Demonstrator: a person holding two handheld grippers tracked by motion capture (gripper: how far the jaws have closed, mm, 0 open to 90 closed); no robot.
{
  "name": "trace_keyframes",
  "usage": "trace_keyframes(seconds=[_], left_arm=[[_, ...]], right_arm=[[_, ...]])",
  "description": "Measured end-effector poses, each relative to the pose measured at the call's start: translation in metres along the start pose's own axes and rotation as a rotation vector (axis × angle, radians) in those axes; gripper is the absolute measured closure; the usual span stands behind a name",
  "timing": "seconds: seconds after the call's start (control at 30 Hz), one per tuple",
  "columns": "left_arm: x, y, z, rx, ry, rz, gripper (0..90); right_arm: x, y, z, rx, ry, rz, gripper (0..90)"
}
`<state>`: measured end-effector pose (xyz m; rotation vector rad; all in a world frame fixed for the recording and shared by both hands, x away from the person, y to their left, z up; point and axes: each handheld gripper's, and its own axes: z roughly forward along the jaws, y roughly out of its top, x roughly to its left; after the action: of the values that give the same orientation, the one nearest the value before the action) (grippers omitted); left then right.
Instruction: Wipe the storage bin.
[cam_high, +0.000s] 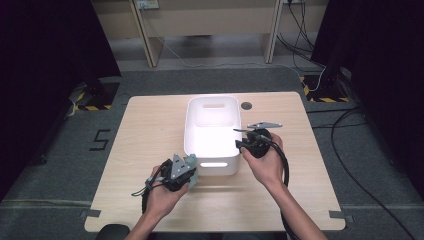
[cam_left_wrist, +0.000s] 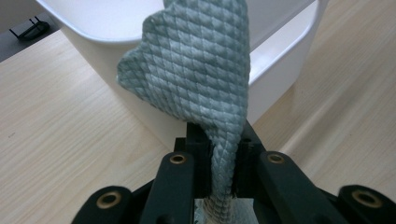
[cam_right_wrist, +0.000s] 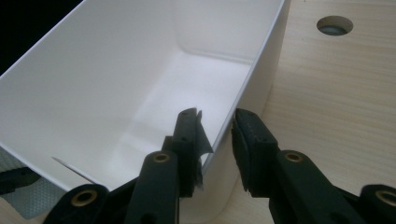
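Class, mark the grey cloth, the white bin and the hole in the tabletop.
grey cloth (cam_left_wrist: 196, 79), left gripper view, middle of the quilted fabric.
white bin (cam_high: 211, 166), high view, near outer wall.
hole in the tabletop (cam_right_wrist: 334, 25), right gripper view, its centre.

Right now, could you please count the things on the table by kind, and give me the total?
White bin: 1
Grey-green cloth, held in the left gripper beside the bin: 1
Grippers, the left one and the right gripper with one jaw on each side of the bin's wall: 2
Total: 4
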<state>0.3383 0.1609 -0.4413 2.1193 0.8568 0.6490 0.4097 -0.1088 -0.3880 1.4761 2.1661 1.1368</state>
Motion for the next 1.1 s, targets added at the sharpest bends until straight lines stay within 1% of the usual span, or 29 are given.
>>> trace_keyframes(seconds=[0.03, 0.17, 0.33, 0.37, 0.4, 0.57, 0.87, 1.1], left_arm=[[-0.001, -0.001, 0.001, 0.009, -0.007, -0.016, 80.7], [-0.002, -0.002, 0.003, 0.016, -0.01, -0.019, 80.7], [-0.003, -0.004, 0.007, 0.029, -0.013, -0.014, 80.8], [-0.004, -0.005, 0.009, 0.026, -0.015, -0.021, 80.8], [-0.004, -0.006, 0.01, 0.031, -0.015, -0.016, 80.8], [-0.007, -0.01, 0.016, 0.042, -0.018, -0.024, 80.8], [-0.009, -0.018, 0.025, 0.06, -0.016, -0.023, 80.8], [-0.009, -0.02, 0.029, 0.061, -0.016, -0.036, 80.8]], right_arm=[[0.0, 0.0, 0.0, 0.0, -0.001, -0.001, 71.3], [0.001, 0.0, 0.0, -0.002, -0.005, -0.002, 71.4], [0.001, 0.0, 0.0, -0.004, -0.006, -0.004, 71.4], [0.001, 0.0, 0.0, -0.004, -0.007, -0.005, 71.4], [0.001, 0.0, 0.0, -0.004, -0.007, -0.005, 71.4], [0.001, -0.001, 0.0, -0.007, -0.008, -0.007, 71.4], [0.001, -0.001, 0.0, -0.007, -0.01, -0.01, 71.2], [0.003, -0.001, 0.0, -0.008, -0.016, -0.011, 70.7]])
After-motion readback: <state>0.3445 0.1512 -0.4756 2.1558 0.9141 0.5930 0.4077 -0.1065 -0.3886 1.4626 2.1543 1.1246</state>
